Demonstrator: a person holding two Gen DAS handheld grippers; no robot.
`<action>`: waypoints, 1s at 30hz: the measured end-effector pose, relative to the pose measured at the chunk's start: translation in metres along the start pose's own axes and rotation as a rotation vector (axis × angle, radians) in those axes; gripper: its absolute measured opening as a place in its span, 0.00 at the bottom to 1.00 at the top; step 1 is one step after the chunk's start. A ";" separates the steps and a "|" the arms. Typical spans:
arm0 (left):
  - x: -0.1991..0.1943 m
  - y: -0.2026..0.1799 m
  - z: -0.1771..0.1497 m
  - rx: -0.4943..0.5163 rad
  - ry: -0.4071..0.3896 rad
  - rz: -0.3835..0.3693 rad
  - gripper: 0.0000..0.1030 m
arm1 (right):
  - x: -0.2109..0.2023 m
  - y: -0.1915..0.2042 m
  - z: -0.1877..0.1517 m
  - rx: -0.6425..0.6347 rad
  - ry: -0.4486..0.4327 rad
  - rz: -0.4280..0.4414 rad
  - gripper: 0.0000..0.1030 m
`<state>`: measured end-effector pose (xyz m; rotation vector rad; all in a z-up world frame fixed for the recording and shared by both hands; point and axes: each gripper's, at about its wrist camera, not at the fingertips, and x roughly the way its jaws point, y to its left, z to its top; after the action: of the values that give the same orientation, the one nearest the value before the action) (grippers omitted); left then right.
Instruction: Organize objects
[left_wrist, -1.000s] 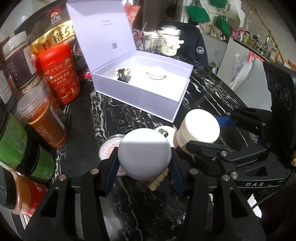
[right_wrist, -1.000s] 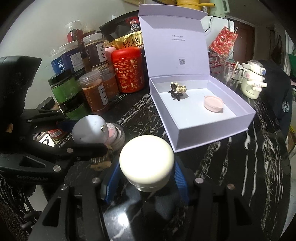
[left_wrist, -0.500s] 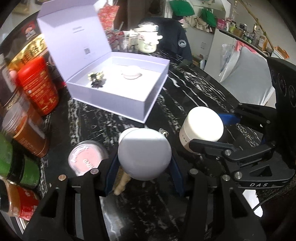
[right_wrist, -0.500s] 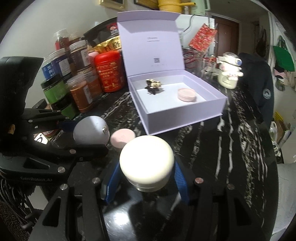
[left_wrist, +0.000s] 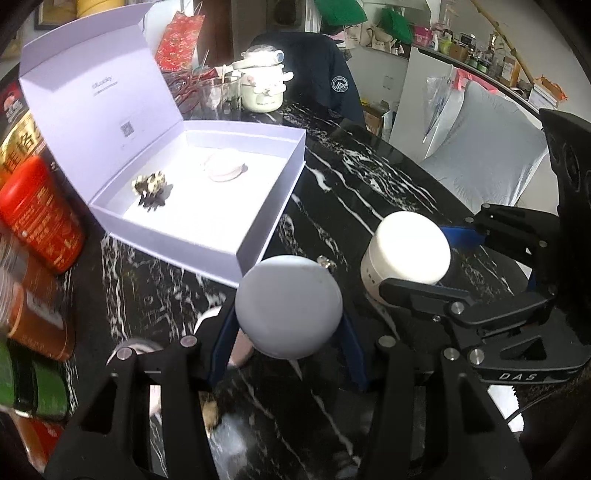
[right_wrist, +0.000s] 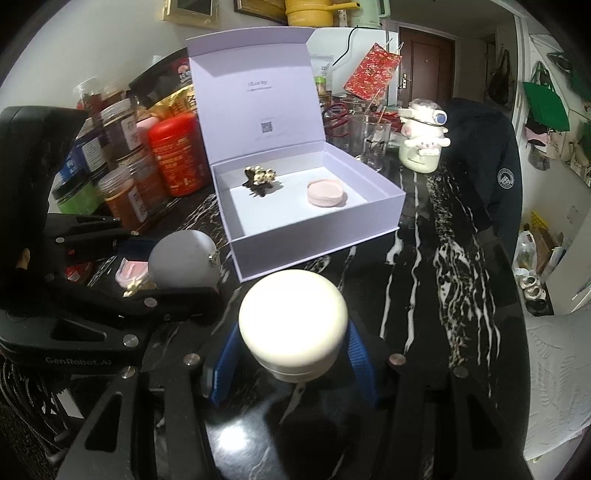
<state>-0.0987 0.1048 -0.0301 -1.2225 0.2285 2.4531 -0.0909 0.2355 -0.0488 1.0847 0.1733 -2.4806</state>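
The left hand-held gripper (left_wrist: 288, 325) is clamped on a round grey ball (left_wrist: 289, 307). The right hand-held gripper (right_wrist: 293, 354) is clamped on a cream jar (right_wrist: 293, 321) with a round white lid. Both things are held up off the black bench (right_wrist: 424, 266), side by side, near its front edge.

The purple box (right_wrist: 317, 243) sits open toward the back of the bench, with its lid standing up. Two things already lie inside it: a small gold and black clip (right_wrist: 260, 180) near the back left corner of the box, and a flat pink tin (right_wrist: 327, 193) near the back right corner. The front half of the box floor is bare.

So the job looks about half done. The ball and the jar are picked up but not yet in the box. I think they go in next, into the bare front part.

Some small things still lie on the bench under the left hand-held gripper: another pink tin (right_wrist: 131, 271) and a little gold piece (right_wrist: 135, 286). They likely need to go in too.

Jars and a red can (right_wrist: 177, 155) stand along the left edge of the bench.
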 end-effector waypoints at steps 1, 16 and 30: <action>0.002 0.001 0.005 0.003 0.000 0.004 0.48 | 0.001 -0.001 0.003 -0.003 0.000 -0.001 0.54; 0.033 0.030 0.050 0.016 0.035 0.054 0.48 | 0.042 -0.016 0.057 -0.058 0.007 0.029 0.54; 0.062 0.065 0.091 0.013 0.045 0.137 0.48 | 0.078 -0.020 0.111 -0.122 0.002 0.027 0.54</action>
<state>-0.2255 0.0910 -0.0260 -1.2972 0.3510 2.5373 -0.2211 0.1968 -0.0305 1.0316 0.3041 -2.4109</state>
